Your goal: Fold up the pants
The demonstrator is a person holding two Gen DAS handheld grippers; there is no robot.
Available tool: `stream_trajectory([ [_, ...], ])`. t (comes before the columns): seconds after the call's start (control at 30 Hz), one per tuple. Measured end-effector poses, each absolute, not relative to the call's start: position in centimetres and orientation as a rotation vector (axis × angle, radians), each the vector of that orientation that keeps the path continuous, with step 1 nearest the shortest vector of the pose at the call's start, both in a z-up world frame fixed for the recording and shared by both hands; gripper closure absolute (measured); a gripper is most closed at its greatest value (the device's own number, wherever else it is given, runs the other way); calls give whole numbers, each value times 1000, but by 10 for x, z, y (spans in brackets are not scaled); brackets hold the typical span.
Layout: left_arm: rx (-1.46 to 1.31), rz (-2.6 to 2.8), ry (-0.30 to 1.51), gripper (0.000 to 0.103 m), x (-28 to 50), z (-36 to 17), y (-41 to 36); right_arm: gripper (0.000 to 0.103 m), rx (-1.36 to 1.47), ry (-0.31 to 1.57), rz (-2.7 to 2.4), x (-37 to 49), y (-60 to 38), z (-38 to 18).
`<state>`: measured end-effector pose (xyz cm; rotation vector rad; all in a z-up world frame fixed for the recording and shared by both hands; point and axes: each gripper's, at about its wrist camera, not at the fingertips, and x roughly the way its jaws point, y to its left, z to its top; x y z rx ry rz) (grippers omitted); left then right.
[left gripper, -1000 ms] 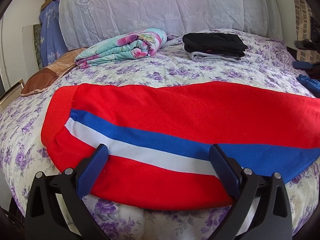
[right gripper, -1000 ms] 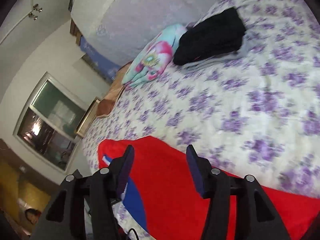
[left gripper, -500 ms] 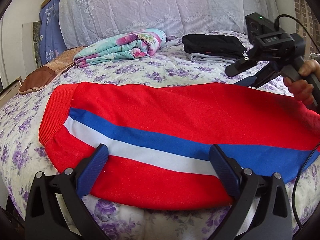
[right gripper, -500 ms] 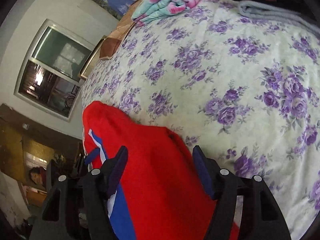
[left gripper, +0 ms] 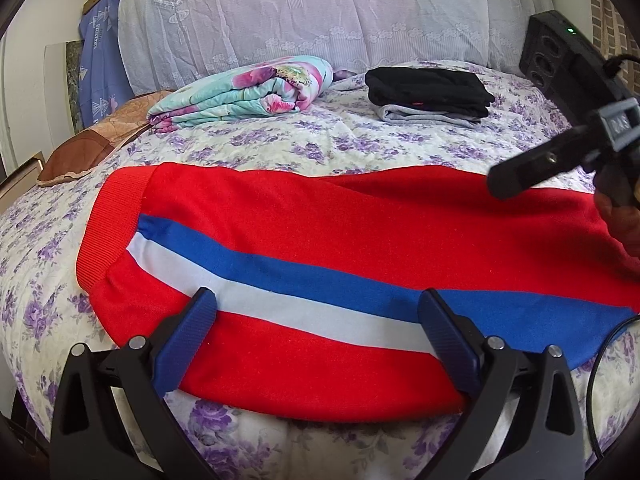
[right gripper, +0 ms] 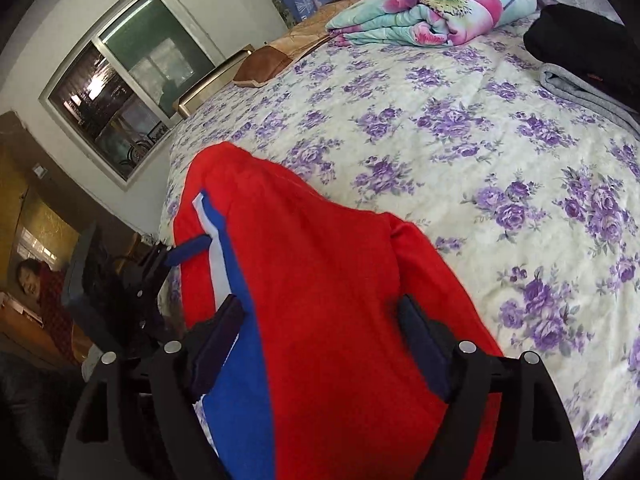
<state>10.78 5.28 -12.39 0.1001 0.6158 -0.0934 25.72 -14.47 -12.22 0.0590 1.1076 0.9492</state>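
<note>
Red pants (left gripper: pixel 320 232) lie flat along the bed's (left gripper: pixel 280 152) near edge; with the left gripper (left gripper: pixel 320 332) spread and the right gripper's (right gripper: pixel 320 340) jaws opening over cloth, pinch both layers before lifting.

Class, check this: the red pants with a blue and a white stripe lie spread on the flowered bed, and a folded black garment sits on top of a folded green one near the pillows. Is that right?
Not quite. The black garment sits on a grey garment, not a green one; the left wrist view shows it. The red pants with blue and white stripes do lie spread on the flowered bed.
</note>
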Motion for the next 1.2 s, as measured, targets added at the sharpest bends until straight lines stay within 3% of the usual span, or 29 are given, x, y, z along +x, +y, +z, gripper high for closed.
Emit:
stream_trajectory([
  [0.23, 96, -97, 614, 5, 108, -124, 53, 14, 347, 1405, 1139, 292, -130, -144],
  [0.4, 95, -95, 614, 5, 108, -123, 53, 17, 605, 1358, 1097, 324, -135, -153],
  [0.47, 93, -95, 613, 5, 108, -123, 54, 27, 681, 1332, 1063, 330, -145, -158],
  [0.53, 91, -98, 612, 5, 108, -123, 54, 59, 639, 1313, 1025, 329, -152, -162],
  [0.63, 87, -102, 610, 5, 107, -123, 55, 91, 584, 1300, 969, 328, -159, -172],
  [0.9, 88, -100, 610, 5, 107, -123, 55, 95, 374, 1264, 925, 330, -165, -165],
  [0.97, 87, -100, 610, 5, 107, -123, 55, 88, 324, 1231, 872, 331, -175, -158],
  [1.0, 87, -100, 610, 5, 107, -123, 55, 76, 299, 1215, 838, 333, -180, -154],
  [1.1, 86, -100, 609, 5, 106, -123, 55, 75, 188, 1087, 639, 334, -198, -136],
  [1.2, 87, -100, 609, 5, 106, -123, 55, 80, 157, 975, 676, 308, -194, -113],
])
